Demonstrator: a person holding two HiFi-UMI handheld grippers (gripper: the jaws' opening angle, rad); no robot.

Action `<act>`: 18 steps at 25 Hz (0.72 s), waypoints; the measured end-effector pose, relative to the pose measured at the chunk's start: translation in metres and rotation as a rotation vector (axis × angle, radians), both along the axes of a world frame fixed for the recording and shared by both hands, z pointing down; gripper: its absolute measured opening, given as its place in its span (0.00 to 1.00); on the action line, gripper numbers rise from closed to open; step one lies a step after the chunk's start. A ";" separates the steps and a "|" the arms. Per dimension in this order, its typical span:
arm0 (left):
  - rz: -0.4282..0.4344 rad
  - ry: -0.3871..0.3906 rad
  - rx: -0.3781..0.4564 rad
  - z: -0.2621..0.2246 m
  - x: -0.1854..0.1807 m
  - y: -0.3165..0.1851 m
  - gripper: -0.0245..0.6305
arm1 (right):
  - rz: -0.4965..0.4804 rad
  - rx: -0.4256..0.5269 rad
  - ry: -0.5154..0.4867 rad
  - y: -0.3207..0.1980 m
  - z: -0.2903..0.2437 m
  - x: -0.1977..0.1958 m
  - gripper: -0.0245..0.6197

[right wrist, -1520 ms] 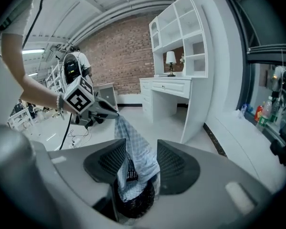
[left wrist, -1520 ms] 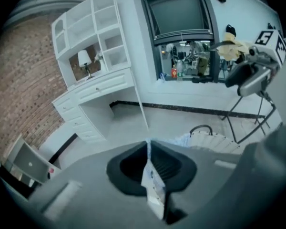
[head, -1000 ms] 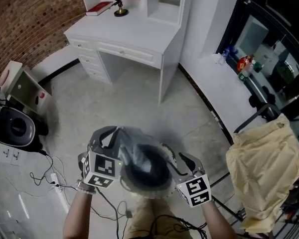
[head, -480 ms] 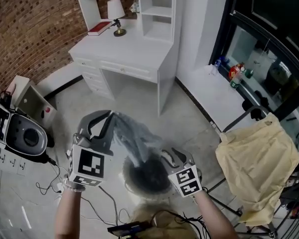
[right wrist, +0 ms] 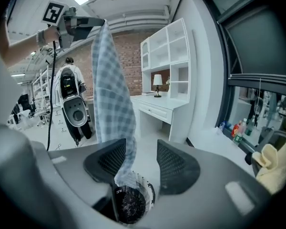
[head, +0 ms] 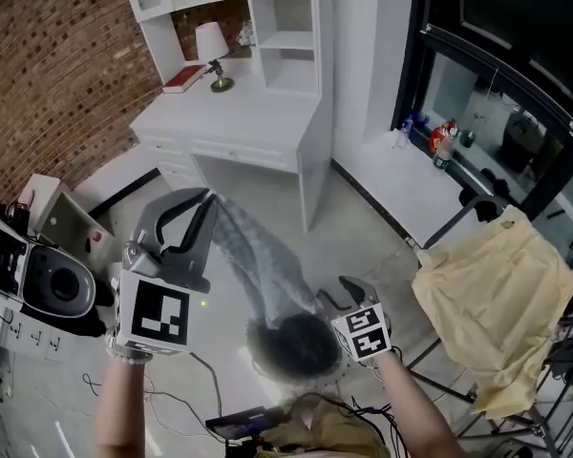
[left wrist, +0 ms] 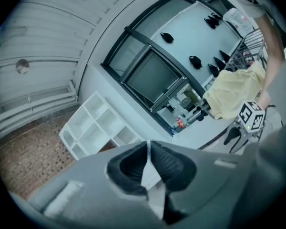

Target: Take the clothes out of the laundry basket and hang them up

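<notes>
A blue-grey checked cloth (head: 259, 263) stretches from my raised left gripper (head: 208, 201) down into the round dark laundry basket (head: 255, 343) on the floor. The left jaws are shut on the cloth's top end; in the left gripper view only a pale sliver shows between the pads (left wrist: 169, 162). My right gripper (head: 336, 292) hovers open just above the basket's right rim. In the right gripper view the checked cloth (right wrist: 112, 104) hangs from the left gripper (right wrist: 88, 22) past the right gripper's (right wrist: 140, 163) left pad into the basket (right wrist: 143, 191).
A pale yellow garment (head: 492, 294) hangs on a drying rack at the right. A white desk (head: 239, 113) with shelves stands ahead. A scooter (head: 48, 289) and cables lie at the left. A ledge with bottles (head: 444, 141) runs below the windows.
My left gripper has risen a long way and drawn the checked cloth up out of the basket into a long strip. The right gripper has lifted a little beside the basket.
</notes>
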State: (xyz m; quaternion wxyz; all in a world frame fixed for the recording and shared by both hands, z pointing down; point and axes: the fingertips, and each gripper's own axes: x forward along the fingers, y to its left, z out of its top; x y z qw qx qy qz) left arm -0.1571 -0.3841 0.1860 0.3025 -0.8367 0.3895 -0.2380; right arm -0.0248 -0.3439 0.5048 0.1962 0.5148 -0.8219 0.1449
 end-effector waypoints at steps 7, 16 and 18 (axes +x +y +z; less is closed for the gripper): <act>0.043 -0.008 0.033 -0.019 0.014 0.013 0.07 | -0.061 -0.007 -0.043 0.005 0.001 -0.016 0.36; 0.092 -0.015 0.074 -0.029 0.021 0.026 0.07 | -0.234 -0.046 -0.070 0.020 0.018 -0.063 0.39; 0.104 -0.009 0.078 -0.030 0.021 0.029 0.07 | -0.261 -0.038 -0.073 0.020 0.018 -0.071 0.39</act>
